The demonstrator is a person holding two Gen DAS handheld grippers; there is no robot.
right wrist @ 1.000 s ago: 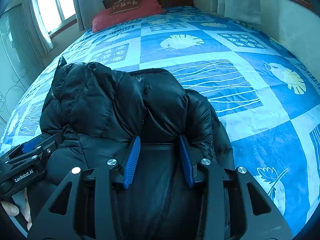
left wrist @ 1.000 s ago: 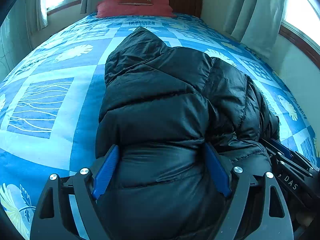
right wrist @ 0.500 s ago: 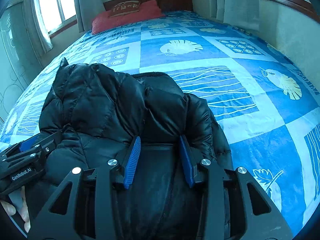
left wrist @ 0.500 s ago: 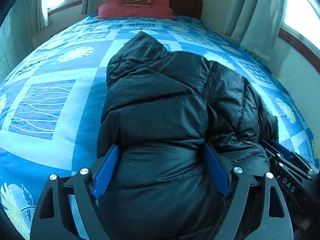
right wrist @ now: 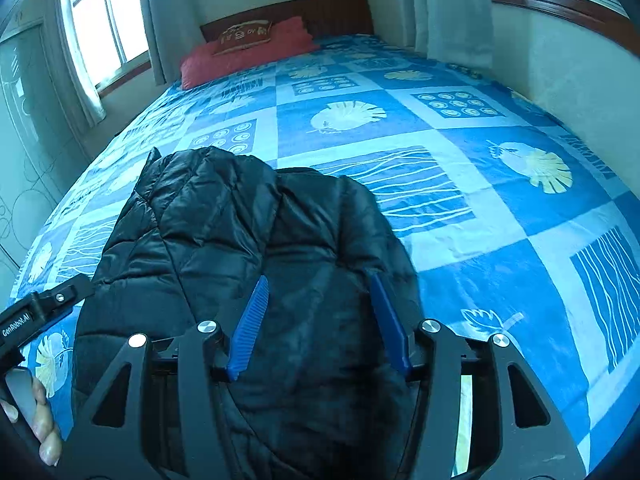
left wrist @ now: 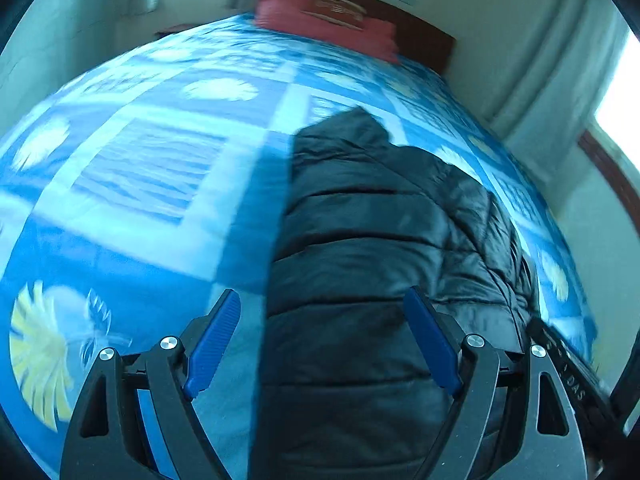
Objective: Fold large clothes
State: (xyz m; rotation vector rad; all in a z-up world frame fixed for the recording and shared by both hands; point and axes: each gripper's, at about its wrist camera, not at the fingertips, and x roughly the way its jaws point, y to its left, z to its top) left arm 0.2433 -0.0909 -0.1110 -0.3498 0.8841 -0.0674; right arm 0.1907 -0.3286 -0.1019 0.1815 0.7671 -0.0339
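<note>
On bedspread [right wrist: 480, 208], puffy black jacket [right wrist: 248, 240], folded

The puffer jacket [right wrist: 248, 264] lies on the near part of the bed [right wrist: 500, 216], left of the bed's middle, with both pillows [right wrist: 248, 54] stacked far behind it against the headboard [right wrist: 332, 10] and curtains [right wrist: 452, 8] at far right.
</note>
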